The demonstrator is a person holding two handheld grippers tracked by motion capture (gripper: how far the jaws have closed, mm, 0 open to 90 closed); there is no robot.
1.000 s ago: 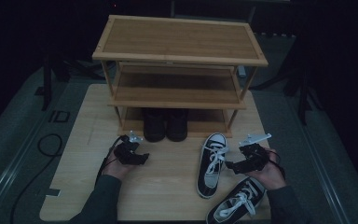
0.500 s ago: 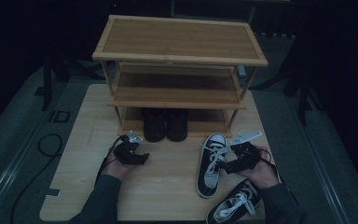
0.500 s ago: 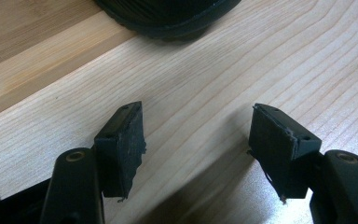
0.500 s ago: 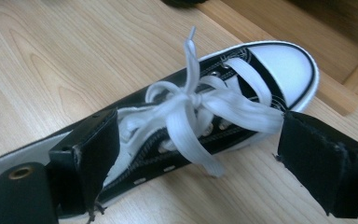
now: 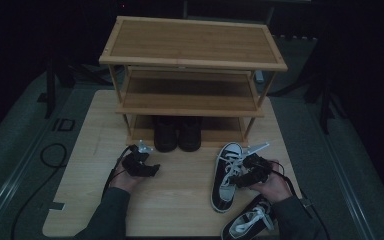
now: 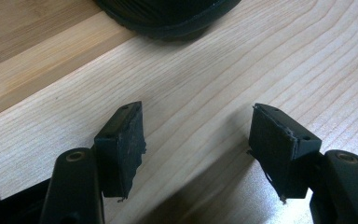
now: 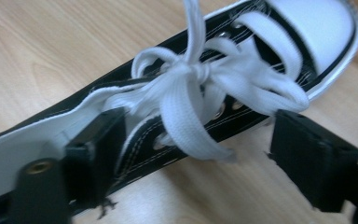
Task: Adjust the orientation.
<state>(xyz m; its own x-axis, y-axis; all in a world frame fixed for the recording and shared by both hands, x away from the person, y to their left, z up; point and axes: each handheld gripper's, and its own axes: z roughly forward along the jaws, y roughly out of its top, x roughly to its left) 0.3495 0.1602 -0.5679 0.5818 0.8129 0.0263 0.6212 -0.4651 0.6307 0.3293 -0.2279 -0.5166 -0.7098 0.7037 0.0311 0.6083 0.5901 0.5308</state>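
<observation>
High view: the sneaker [image 5: 226, 172] lies on the worktop [image 5: 180, 200] in front of the shoe rack [image 5: 192, 75], the right gripper [image 5: 240, 178] at its side. Left gripper view: the left gripper [image 6: 196, 140] is empty, jaws apart. Right gripper view: jaws have just been closing, straddling the soft collar beside the laces [image 7: 200, 88] without pinching it. The shoe looks light and floppy; grip the stiffer side wall.

board [image 5: 95, 150] | on it: rack [image 5: 192, 55], two sneakers [image 5: 226, 175] (black-and-white) | rack bottom: boots [image 5: 177, 132]
</observation>
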